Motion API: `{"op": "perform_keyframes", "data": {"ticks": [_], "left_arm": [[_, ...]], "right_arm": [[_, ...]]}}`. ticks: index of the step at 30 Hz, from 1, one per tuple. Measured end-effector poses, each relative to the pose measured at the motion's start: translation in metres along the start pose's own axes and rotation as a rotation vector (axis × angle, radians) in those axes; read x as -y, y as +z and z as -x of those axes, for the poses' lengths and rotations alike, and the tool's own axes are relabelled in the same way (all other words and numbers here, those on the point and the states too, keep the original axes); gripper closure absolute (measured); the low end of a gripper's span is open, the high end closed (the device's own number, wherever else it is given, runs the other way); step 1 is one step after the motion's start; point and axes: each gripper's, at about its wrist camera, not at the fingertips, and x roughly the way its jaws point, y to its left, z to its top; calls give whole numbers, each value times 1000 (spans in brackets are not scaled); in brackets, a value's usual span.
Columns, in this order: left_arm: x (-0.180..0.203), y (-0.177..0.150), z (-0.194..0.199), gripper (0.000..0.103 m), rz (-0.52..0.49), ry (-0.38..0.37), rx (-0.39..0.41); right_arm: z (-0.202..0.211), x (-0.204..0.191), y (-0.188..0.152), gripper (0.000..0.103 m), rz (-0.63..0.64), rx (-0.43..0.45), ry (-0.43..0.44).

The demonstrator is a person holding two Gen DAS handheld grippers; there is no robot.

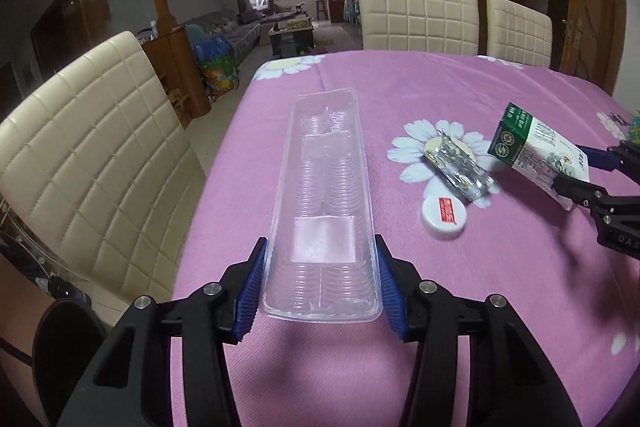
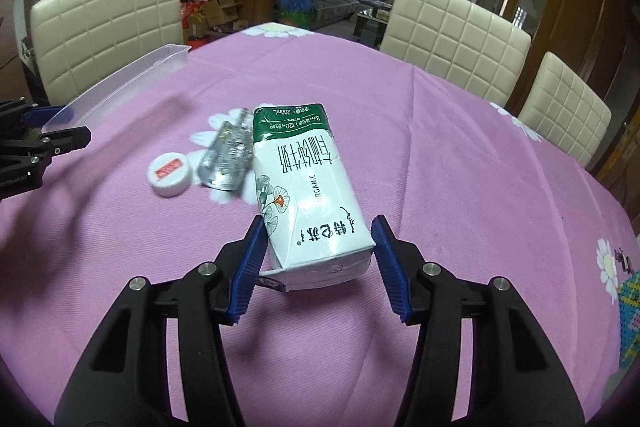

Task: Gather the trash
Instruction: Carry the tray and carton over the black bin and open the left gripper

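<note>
My left gripper [image 1: 320, 279] is shut on the near end of a long clear plastic tray [image 1: 324, 187] and holds it above the pink tablecloth; the tray also shows in the right wrist view [image 2: 120, 83]. My right gripper [image 2: 320, 259] is shut on a white and green milk carton [image 2: 304, 195], lifted and tilted; the carton also shows in the left wrist view [image 1: 536, 151]. A crumpled silver foil wrapper [image 1: 456, 165] and a white bottle cap [image 1: 443, 217] with a red label lie on the cloth between the grippers. They also show in the right wrist view: wrapper [image 2: 226, 155], cap [image 2: 170, 173].
The table has a pink cloth [image 1: 460, 307] with white daisies. Cream padded chairs stand at the left [image 1: 92, 163] and far side [image 1: 416, 13]. A dark round object [image 1: 60, 347] sits low at the left of the table edge. A colourful patch [image 2: 628, 315] lies at the right.
</note>
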Motion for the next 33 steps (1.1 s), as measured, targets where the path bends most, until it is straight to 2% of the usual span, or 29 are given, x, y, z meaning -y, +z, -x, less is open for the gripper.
{"op": "perform_keyframes", "data": {"ticks": [5,13,33], "left_arm": [[-12,-16,30,53,-14,6,38],[-44,-39,65,53,-2,66,75],[-136,-88,96,53,92,207,74]], "right_arm": [[22,-35,7,48,63,40,58],[39,-105,22,48,189,88,144],[43,-238,50,48,406,117,252]]}}
